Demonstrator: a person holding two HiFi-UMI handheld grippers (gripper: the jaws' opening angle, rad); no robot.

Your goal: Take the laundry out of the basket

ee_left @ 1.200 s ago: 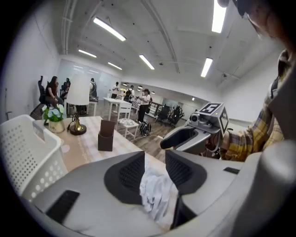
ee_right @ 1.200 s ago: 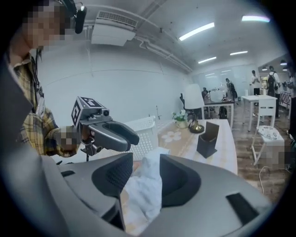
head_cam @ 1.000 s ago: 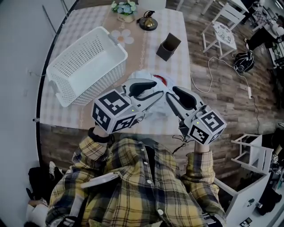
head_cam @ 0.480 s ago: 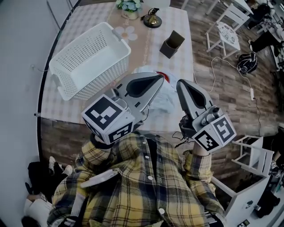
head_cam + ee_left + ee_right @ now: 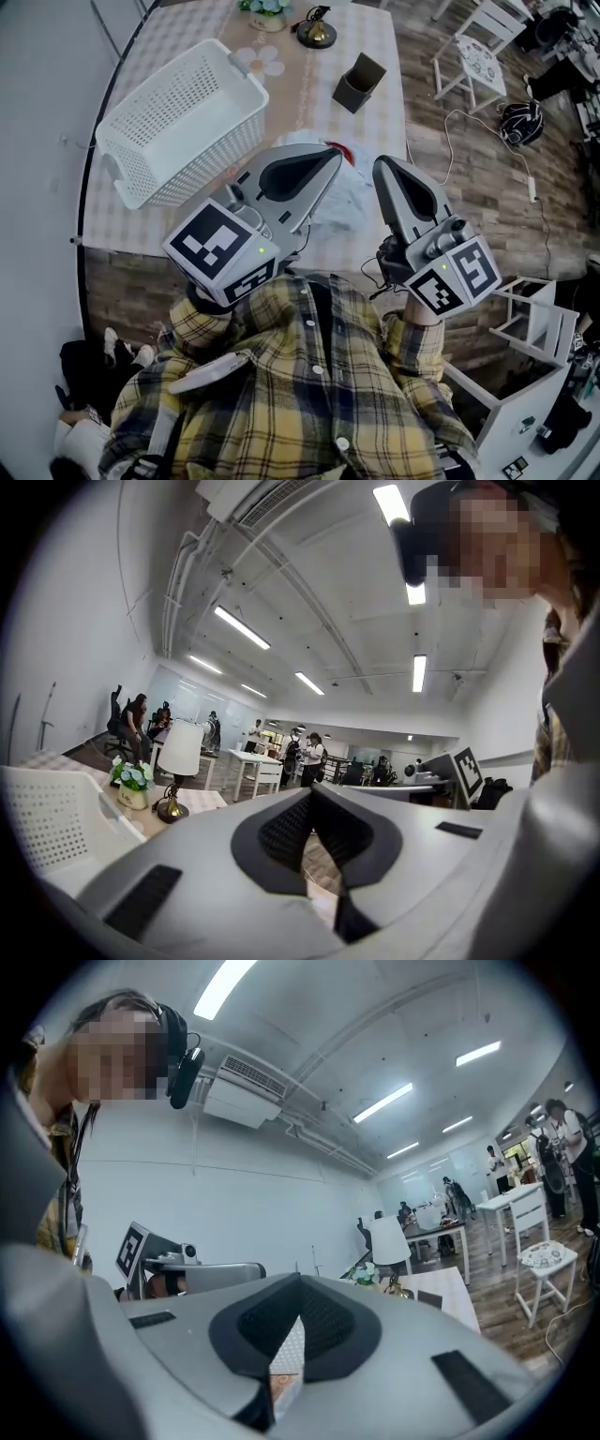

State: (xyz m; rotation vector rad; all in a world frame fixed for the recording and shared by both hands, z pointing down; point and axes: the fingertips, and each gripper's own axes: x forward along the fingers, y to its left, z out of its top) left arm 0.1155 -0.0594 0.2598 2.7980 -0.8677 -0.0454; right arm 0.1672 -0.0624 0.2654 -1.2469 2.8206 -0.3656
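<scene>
The grey left gripper [image 5: 328, 159] and grey right gripper [image 5: 382, 171] are hovering fully closed, gripping nothing, while the crumpled white laundry [image 5: 354, 202] is lying outside, near the white perforated plastic basket [image 5: 192, 155].

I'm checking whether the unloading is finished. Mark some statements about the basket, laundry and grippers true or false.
1. The white perforated plastic basket holds laundry. False: it is empty.
2. The white laundry pile lies on the checked table. True.
3. The left gripper grips the laundry. False: its fingers are shut on nothing.
4. The right gripper is shut and empty. True.
5. The dark square holder stands inside the basket. False: it stands on the table, apart from it.
</scene>
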